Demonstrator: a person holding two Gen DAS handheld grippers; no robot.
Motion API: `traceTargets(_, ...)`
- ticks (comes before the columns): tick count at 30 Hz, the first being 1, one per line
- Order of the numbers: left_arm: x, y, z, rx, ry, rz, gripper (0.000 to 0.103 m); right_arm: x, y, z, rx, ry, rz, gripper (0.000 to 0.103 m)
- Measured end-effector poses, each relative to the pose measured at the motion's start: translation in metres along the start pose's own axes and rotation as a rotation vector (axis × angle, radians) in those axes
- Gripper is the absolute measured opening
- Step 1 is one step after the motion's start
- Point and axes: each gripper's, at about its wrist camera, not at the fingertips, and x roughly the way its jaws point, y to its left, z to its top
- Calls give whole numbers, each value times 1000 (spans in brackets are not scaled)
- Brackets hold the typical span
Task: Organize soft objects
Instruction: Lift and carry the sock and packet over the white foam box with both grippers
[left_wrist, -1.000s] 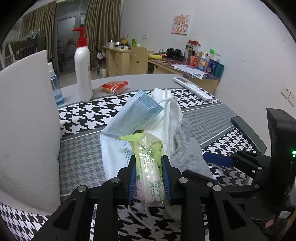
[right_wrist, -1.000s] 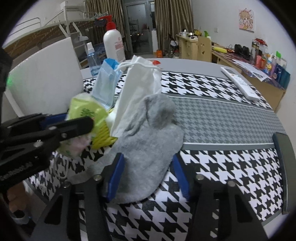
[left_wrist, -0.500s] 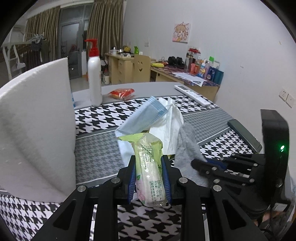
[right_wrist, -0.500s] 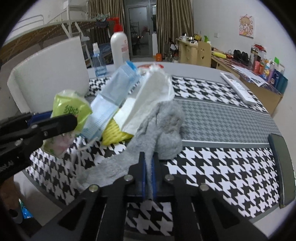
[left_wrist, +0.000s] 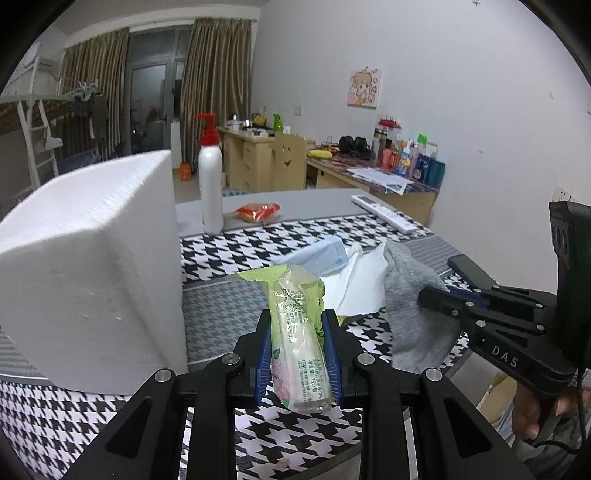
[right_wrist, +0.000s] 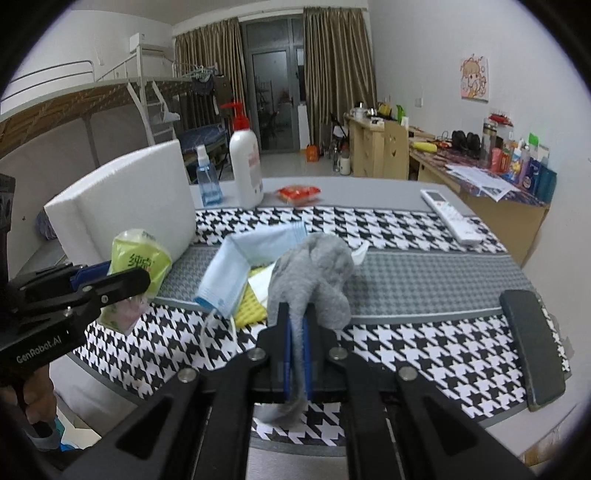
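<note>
My work surface (right_wrist: 424, 280) is a round table under a black-and-white houndstooth cloth with a grey band across it. The largest thing on it is a white foam box (left_wrist: 92, 266), standing on the left side, just beside my left tongs (left_wrist: 297, 350) and nearer to them than to my right tongs (right_wrist: 297, 354); I judge it the likely place for the soft things, though I cannot see its opening from here. My left tongs are closed narrowly on a green tissue pack (left_wrist: 295, 332), its long axis running straight out along the fingers, lifted clear of the cloth. My right tongs are pinched nearly shut on a grey sock (right_wrist: 314, 273), which hangs bunched in front of them with its tail trailing back between the pads. Below and between the two lies the rest of the pile: a blue face mask (right_wrist: 236, 266), a white bag (left_wrist: 354, 280) and a yellow cloth (right_wrist: 251, 306), touching one another on the grey band. Behind the box stand a white pump bottle (right_wrist: 245, 166) and a small blue spray bottle (right_wrist: 208, 181), with a red snack packet (right_wrist: 299, 194) near them. A white remote (right_wrist: 450, 216) lies far right, and a dark phone (right_wrist: 532, 343) rests at the near right edge. Nothing stands between my left tongs and the box's near wall; the right must cross over the pile.
</note>
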Motion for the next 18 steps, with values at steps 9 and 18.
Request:
traceTargets(9,-14,3,10,17,-37,10,27,-16,4,16,5,-65,23,8)
traceTargets(18,-29,7,27,29,-69,16,27,-23,7,34,8,-111,45,8)
